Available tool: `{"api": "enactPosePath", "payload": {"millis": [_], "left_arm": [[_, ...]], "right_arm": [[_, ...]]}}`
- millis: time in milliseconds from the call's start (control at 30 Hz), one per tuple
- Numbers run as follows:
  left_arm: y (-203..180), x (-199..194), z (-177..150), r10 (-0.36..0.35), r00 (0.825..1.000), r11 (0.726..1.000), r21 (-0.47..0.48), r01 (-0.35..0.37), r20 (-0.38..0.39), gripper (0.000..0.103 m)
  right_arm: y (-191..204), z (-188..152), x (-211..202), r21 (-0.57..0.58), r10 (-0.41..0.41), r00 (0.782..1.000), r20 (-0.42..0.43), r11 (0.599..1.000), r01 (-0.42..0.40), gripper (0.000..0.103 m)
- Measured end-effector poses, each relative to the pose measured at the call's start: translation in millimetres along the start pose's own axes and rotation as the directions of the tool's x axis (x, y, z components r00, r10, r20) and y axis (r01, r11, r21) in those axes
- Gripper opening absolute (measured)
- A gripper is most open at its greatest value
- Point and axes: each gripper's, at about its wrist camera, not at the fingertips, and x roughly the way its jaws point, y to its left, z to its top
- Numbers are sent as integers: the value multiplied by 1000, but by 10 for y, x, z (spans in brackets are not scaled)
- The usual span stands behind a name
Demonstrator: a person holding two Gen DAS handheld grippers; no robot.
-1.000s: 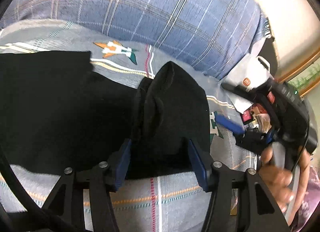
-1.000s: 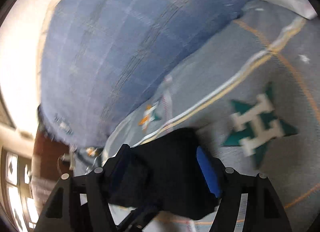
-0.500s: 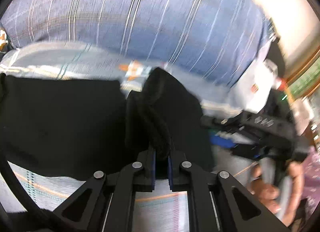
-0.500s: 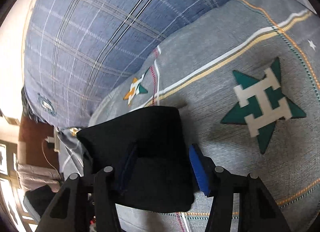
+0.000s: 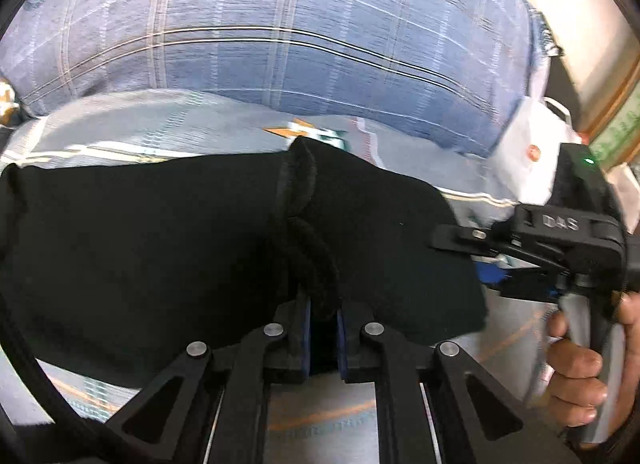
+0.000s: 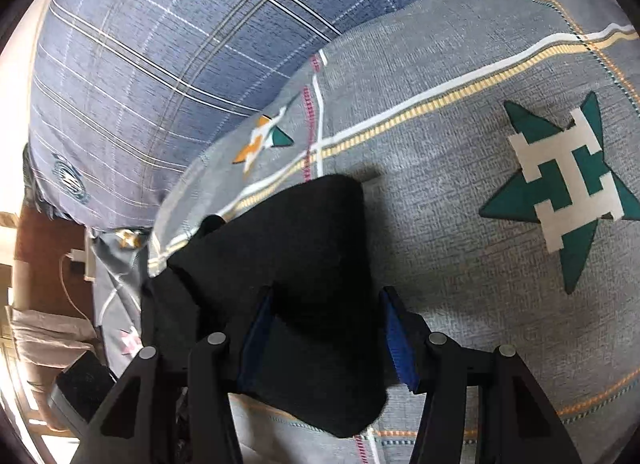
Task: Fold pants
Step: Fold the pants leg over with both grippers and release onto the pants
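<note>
Black pants point(image 5: 160, 256) lie on the grey patterned bedspread point(image 6: 460, 192), one bunched ridge pinched tight in the left gripper point(image 5: 323, 318). Right gripper point(image 6: 326, 328) straddles a folded corner, jaws about half open, pads either side; whether they press I cannot tell. Fabric dark, soft, thickly creased. Both tools angle steeply downward; a hand point(image 5: 580, 376) clasps the right handle.

Black soft-fabric pants point(image 5: 160, 248) lie spread across the bed, one thick bunched fold standing up at the middle.
</note>
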Motion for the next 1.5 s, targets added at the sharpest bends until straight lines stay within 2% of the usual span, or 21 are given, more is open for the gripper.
{"api": "enactPosePath", "payload": {"millis": [67,133,267,367,500,533,567,700,800,900,1000,1067,1200,1233,1300,1333,1367,1400,1433,1467,1500], "left_arm": [[83,159,-26,-14,996,1000,-24,12,-88,10],[85,120,-43,-8,998,1000,-17,8,-55,10],[133,124,-62,-19,997,999,-37,16,-68,11],[157,122,-55,-31,997,998,-52,28,-74,11],[121,140,-8,-20,997,999,-38,18,-71,11],[101,140,-2,-24,997,999,-29,21,-71,11],[74,158,-16,-34,997,999,-26,32,-73,11],[113,186,-13,-205,975,972,-133,192,-90,11],[50,149,-6,-255,963,960,-140,241,-89,19],[23,57,18,-241,968,965,-122,232,-70,23],[36,-4,53,-203,977,974,-116,194,-69,25],[72,-41,90,-167,984,979,-127,158,-65,25],[327,-243,209,-77,996,984,-167,67,-55,26],[448,-343,244,-64,997,979,-195,55,-41,29],[693,-549,281,-34,999,966,-255,32,-3,43],[815,-645,301,-21,1000,959,-282,26,20,52],[898,-706,318,-9,999,955,-297,19,32,55],[1014,-776,371,10,999,950,-311,2,39,55],[1104,-813,421,30,999,947,-322,-18,35,55],[1197,-841,473,58,998,942,-333,-48,21,55],[1288,-854,536,99,995,936,-340,-93,-1,55]], "right_arm": [[71,14,82,-8,1,1000,-5,1000,-1,57],[91,6,147,-18,-8,1000,-26,1000,7,57],[112,-23,105,-49,-9,1000,-16,999,9,49],[102,-32,115,-51,-9,1000,-12,999,8,48],[151,-64,181,-77,-36,999,-7,996,35,33],[218,-77,167,-111,-54,999,4,992,54,25],[260,-81,150,-126,-55,998,14,990,56,23],[374,-117,-123,-165,-60,995,85,984,73,21],[499,-152,-330,-237,-128,977,172,957,167,20],[491,-108,-387,-245,-241,940,242,922,300,20],[355,-15,-182,-224,-371,906,204,883,412,20],[313,24,-71,-211,-412,892,189,870,446,24],[479,-5,-76,-243,-462,852,244,822,515,30],[486,-12,-112,-234,-462,851,251,824,517,30],[507,-58,-227,-217,-433,855,284,840,498,31],[534,-84,-325,-209,-428,843,325,837,505,33],[623,-141,-442,-214,-425,814,396,820,532,45],[696,-178,-478,-221,-417,800,431,811,542,58],[808,-251,-543,-245,-384,791,476,806,538,77],[866,-320,-577,-283,-328,805,495,815,506,78],[950,-388,-591,-330,-262,828,495,825,459,78]]}}
